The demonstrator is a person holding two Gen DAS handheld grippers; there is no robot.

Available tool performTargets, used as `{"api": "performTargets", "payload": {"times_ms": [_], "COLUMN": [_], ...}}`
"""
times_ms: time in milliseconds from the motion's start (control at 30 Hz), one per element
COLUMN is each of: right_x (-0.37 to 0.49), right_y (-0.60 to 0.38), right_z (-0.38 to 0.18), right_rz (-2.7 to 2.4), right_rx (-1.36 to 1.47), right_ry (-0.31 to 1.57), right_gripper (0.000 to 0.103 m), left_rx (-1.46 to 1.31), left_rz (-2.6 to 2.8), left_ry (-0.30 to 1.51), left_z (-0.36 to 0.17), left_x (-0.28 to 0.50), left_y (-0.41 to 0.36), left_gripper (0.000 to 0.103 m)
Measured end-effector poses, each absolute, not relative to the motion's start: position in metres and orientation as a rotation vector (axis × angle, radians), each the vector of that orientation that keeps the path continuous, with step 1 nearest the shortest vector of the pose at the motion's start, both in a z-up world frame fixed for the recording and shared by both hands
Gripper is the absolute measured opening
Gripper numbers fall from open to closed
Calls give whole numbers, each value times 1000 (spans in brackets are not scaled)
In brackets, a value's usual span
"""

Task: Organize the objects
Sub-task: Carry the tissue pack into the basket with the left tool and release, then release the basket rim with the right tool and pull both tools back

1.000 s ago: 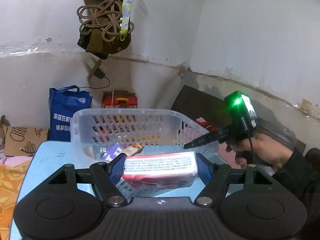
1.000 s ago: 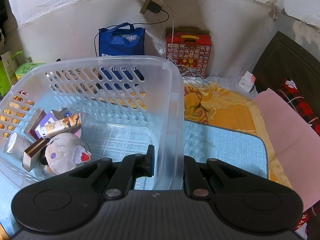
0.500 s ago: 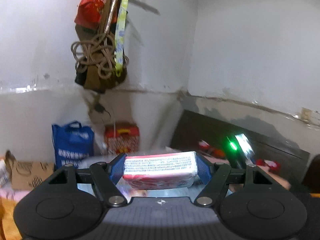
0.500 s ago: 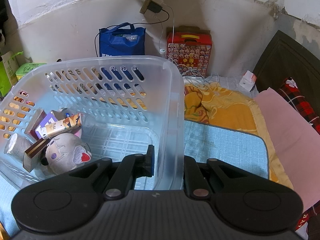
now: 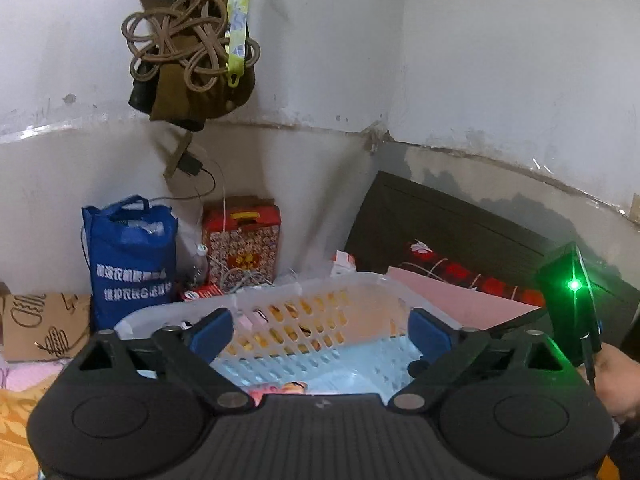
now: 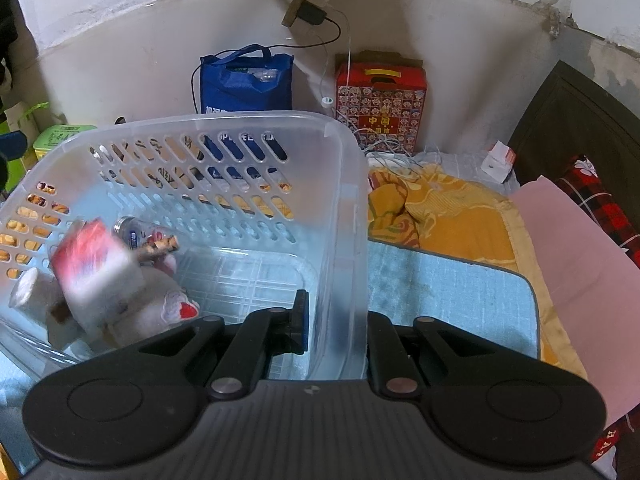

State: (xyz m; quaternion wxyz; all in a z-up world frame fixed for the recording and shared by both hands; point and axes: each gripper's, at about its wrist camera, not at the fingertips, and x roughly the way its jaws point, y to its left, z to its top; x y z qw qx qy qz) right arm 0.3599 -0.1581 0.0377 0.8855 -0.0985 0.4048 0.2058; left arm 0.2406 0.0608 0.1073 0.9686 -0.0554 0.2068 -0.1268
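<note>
A clear plastic basket (image 6: pixel 256 128) stands on a light blue mat (image 6: pixel 448 292). My right gripper (image 6: pixel 336 320) is shut on the basket's right wall, one finger inside and one outside. My left gripper (image 5: pixel 320 332) is open and empty above the basket (image 5: pixel 332 292). A red and white packet (image 6: pixel 96 264), blurred, is dropping into the basket's left part onto a white plush toy (image 6: pixel 152 312), a small bottle (image 6: pixel 132 232) and other items. A sliver of the packet (image 5: pixel 280 390) shows below my left gripper.
A blue bag (image 6: pixel 246 80) and a red patterned box (image 6: pixel 380 100) stand against the far wall. An orange blanket (image 6: pixel 440 208) and pink sheet (image 6: pixel 580 264) lie to the right. A dark headboard (image 5: pixel 460 224) is behind. Ropes and bags (image 5: pixel 192 52) hang on the wall.
My left gripper opened and let go of the red and white packet, which now falls into the basket. The left view tilted back down toward the basket. My right gripper kept its hold.
</note>
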Motion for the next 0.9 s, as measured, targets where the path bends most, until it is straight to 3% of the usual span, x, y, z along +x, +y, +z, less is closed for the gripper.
{"api": "performTargets", "payload": {"times_ms": [133, 800, 900], "right_x": [361, 363, 358], "right_y": [-159, -158, -150], "right_z": [37, 37, 37], "right_rz": [432, 372, 315], "right_rx": [-204, -186, -217], "right_ry": [842, 891, 910], "right_gripper": [11, 11, 16], "left_rx": [-106, -105, -113], "left_rz": [-242, -163, -142], "left_ry": [393, 401, 417], "left_z": [109, 96, 93], "left_x": [229, 201, 204], "left_y": [61, 85, 88], "left_gripper": [103, 103, 103]}}
